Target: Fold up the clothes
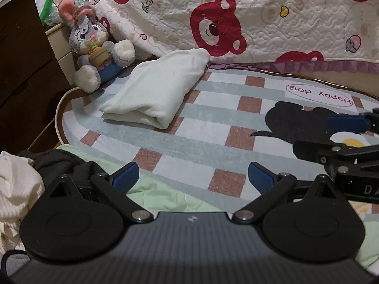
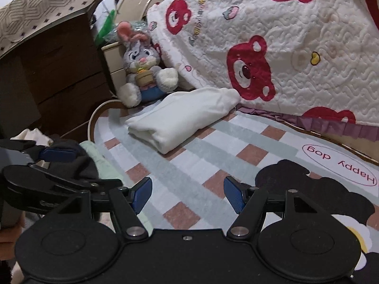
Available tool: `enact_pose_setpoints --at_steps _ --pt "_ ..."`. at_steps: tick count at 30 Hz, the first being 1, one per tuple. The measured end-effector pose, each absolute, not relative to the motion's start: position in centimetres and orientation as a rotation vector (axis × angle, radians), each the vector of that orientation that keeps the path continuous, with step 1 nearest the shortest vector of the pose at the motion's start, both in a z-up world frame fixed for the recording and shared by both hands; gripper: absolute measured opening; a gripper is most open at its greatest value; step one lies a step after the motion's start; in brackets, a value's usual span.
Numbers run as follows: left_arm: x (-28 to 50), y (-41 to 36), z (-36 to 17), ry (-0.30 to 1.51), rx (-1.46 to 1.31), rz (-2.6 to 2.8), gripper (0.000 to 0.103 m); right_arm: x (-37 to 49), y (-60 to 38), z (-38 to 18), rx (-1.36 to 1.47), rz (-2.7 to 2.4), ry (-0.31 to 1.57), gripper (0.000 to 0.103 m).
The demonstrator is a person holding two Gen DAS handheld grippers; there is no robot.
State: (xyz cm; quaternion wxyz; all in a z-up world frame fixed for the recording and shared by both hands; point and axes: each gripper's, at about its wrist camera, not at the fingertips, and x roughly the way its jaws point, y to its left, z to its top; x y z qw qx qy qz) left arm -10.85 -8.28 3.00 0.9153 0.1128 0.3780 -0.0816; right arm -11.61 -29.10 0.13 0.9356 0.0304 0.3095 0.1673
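1. My left gripper (image 1: 193, 177) hangs over the near part of the checked mat (image 1: 213, 127), its blue pads spread wide with nothing between them; it is released.
2. My right gripper (image 2: 188, 195) is likewise released: its pads stand far apart over bare mat, and no cloth touches them.
3. In the left wrist view the right gripper shows at the right edge, just beside my left one. In the right wrist view the left gripper shows at the left edge.
4. The folded white garment (image 1: 156, 87) lies on the far left part of the mat, a neat rectangle with its thick folded edge toward me. Neither gripper touches it; both are well apart from it.
5. Its far corner lies just at the foot of the bear-print quilt (image 1: 272, 28), which stands bunched along the far side of the mat.
6. A plush rabbit (image 1: 94, 45) sits at the far left, just beside the folded garment, propped between the quilt and a cream drawer unit (image 2: 117, 71).
7. At the near left is a loose heap of unfolded clothes (image 1: 21, 184): a cream ribbed piece, a dark piece (image 1: 59, 163) and a pale green piece (image 1: 163, 196) that spreads onto the near edge of the mat, under my left gripper.
8. A dark wooden cabinet (image 1: 21, 71) stands left of the mat, beyond the heap.
9. The mat bears the words "Happy dog" (image 1: 319, 93) at the far right, upside down from my side, above a black cartoon figure (image 1: 286, 118).
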Motion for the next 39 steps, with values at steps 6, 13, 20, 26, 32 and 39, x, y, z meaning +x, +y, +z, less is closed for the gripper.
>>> enact_pose_setpoints --at_steps 6,13,20,26,32,39 --pt "-11.9 -8.7 2.9 0.789 0.280 -0.152 0.103 -13.1 -29.1 0.8 0.041 0.337 0.626 0.072" --pt "-12.6 -8.5 3.4 0.776 0.275 -0.152 0.103 -14.0 -29.2 1.1 0.027 0.334 0.619 0.072" --pt "-12.5 -8.1 3.3 0.776 0.260 -0.138 0.103 -14.2 -29.1 1.2 0.019 0.333 0.617 0.072" --pt "-12.1 -8.1 2.8 0.785 0.260 -0.131 0.103 -14.3 -29.0 1.1 0.006 0.331 0.627 0.073" --pt "-12.0 -8.1 2.7 0.792 0.256 -0.145 0.103 -14.3 -28.9 0.8 0.011 0.332 0.632 0.073" --pt "-12.1 -8.2 2.6 0.794 0.257 -0.157 0.103 -14.2 -28.8 0.5 0.007 0.333 0.644 0.073"
